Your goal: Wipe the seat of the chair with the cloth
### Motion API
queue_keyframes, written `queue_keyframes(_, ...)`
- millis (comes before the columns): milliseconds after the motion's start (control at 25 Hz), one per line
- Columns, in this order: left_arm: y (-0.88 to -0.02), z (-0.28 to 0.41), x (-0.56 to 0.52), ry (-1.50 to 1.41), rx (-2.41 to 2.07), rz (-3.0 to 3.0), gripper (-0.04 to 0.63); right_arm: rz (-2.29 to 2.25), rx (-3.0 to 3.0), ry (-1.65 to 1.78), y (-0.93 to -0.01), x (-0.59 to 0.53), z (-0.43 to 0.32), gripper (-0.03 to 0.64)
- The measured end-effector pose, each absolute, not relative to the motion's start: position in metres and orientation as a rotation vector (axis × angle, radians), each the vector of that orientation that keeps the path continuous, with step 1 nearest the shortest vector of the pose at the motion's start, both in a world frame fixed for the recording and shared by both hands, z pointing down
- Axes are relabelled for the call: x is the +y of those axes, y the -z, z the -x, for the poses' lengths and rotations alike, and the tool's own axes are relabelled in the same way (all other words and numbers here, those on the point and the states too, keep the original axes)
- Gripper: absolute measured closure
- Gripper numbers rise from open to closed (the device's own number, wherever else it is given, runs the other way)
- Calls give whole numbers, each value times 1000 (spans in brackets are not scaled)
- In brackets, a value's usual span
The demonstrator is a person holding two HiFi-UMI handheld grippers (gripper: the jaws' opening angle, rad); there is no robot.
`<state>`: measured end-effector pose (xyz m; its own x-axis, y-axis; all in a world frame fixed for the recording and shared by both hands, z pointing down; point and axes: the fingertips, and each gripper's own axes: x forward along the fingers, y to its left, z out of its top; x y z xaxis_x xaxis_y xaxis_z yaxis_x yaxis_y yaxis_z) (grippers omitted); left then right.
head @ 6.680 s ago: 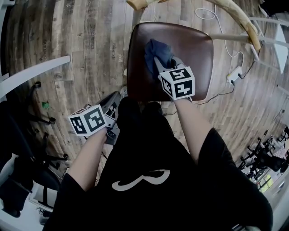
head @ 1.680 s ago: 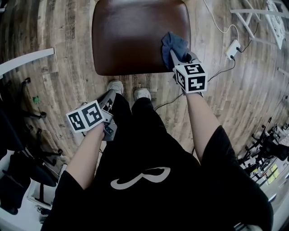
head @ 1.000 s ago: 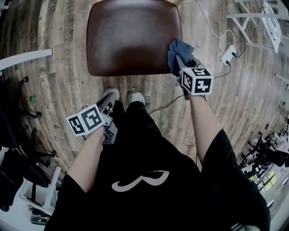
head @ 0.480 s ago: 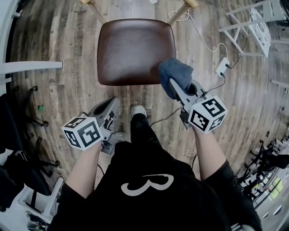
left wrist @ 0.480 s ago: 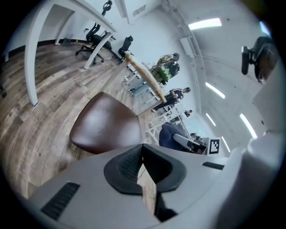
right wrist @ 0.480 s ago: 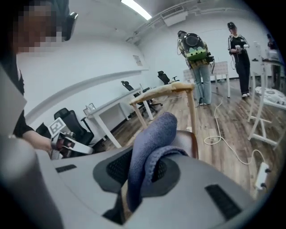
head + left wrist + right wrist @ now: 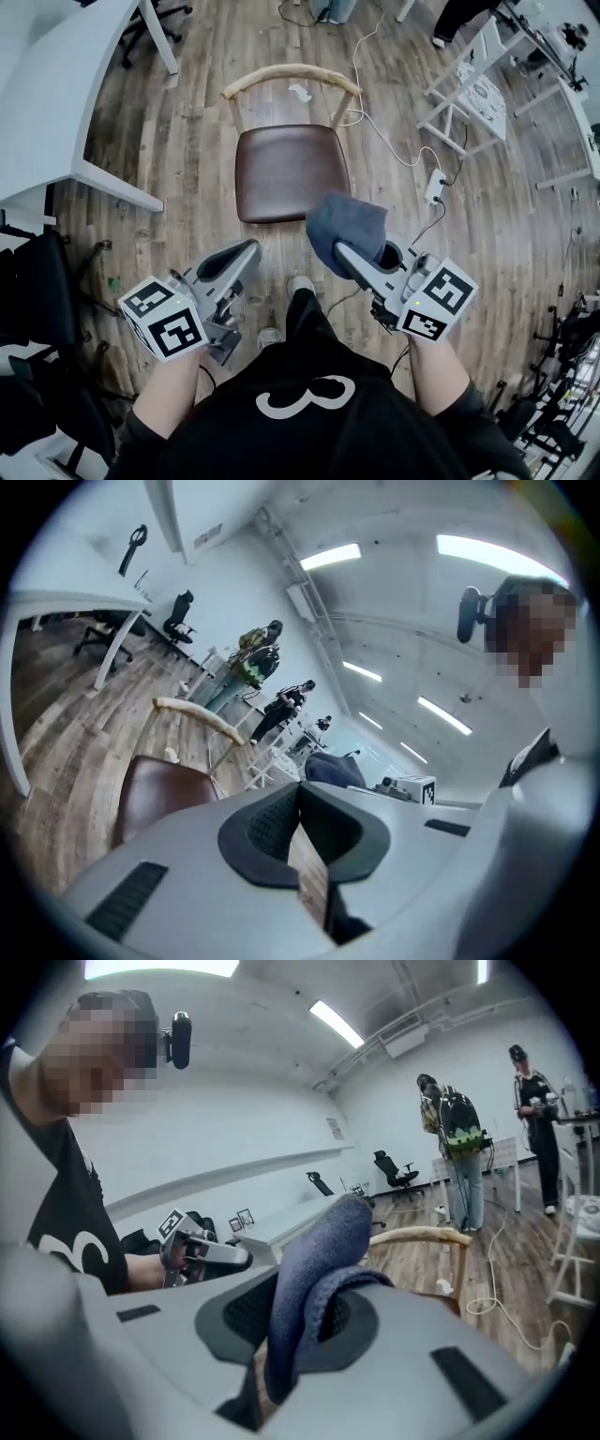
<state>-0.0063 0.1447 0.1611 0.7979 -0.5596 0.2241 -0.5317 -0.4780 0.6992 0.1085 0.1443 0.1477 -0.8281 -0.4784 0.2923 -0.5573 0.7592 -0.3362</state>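
Two grippers hang near the person: left gripper [image 7: 242,255], fingers pressed together on nothing; right gripper [image 7: 342,251], fingers clenched on the dark blue soft cloth [image 7: 347,225], held in the air. Farther out and slightly left of the cloth lies the brown padded seat [image 7: 292,173] of the wooden-backed chair, nearer the right gripper, I judge
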Motion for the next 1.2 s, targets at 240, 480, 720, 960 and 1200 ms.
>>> queue_keyframes(240,-55,32,221,89,-761,-2355,581,-778,-2948,-557,-45,225,-81,568)
queue_keyframes(480,18,59,276,170,-751,-2470,580,-701,-3055,-464,27,275,-54,568)
queue_keyframes(720,55,72,297,259,-751,-2501,581,-695,-3101,-392,60,290,-43,568)
queue_keyframes(960,63,74,308,273,-773,-2509,581,-677,-3108,-408,63,302,-43,569)
queue_keyframes(1200,62,78,301,280,-773,-2500,581,-657,-3120,-393,66,294,-36,569)
